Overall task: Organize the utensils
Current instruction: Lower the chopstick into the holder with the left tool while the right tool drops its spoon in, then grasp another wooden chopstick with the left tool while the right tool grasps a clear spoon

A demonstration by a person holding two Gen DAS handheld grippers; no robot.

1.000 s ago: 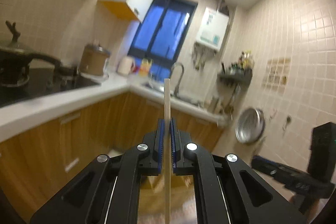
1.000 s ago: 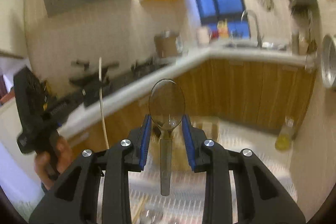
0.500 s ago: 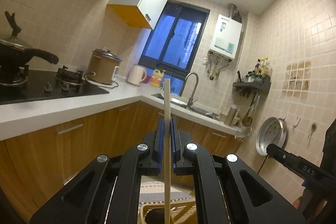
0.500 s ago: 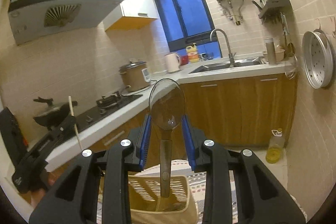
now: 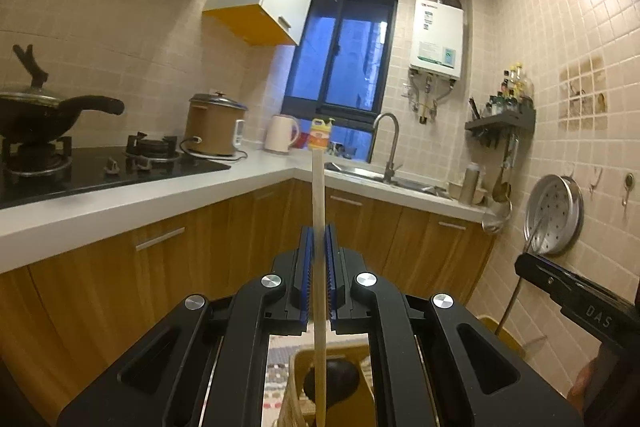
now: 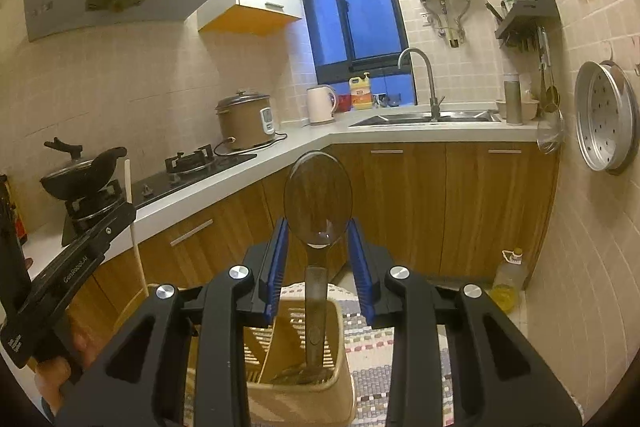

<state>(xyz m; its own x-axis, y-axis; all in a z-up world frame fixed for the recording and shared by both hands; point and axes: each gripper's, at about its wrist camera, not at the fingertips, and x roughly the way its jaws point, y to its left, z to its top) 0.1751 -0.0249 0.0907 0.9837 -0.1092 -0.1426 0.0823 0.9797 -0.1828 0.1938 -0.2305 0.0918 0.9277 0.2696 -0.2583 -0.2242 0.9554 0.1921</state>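
Both my grippers have lowered toward the utensil holder (image 6: 300,367); left gripper (image 5: 319,267) pinches the chopstick (image 5: 318,211), right gripper (image 6: 318,259) jaws stand apart around the spoon (image 6: 318,199).

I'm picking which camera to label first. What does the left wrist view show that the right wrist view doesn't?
Only the left wrist view shows the left gripper closed on the chopstick.

Only the right wrist view shows the right gripper with its jaws either side of the dark spoon, whose handle runs down into the slotted utensil holder, plus a bottle on the floor.

Both show the rice cooker, kettle, faucet and hanging steamer tray.
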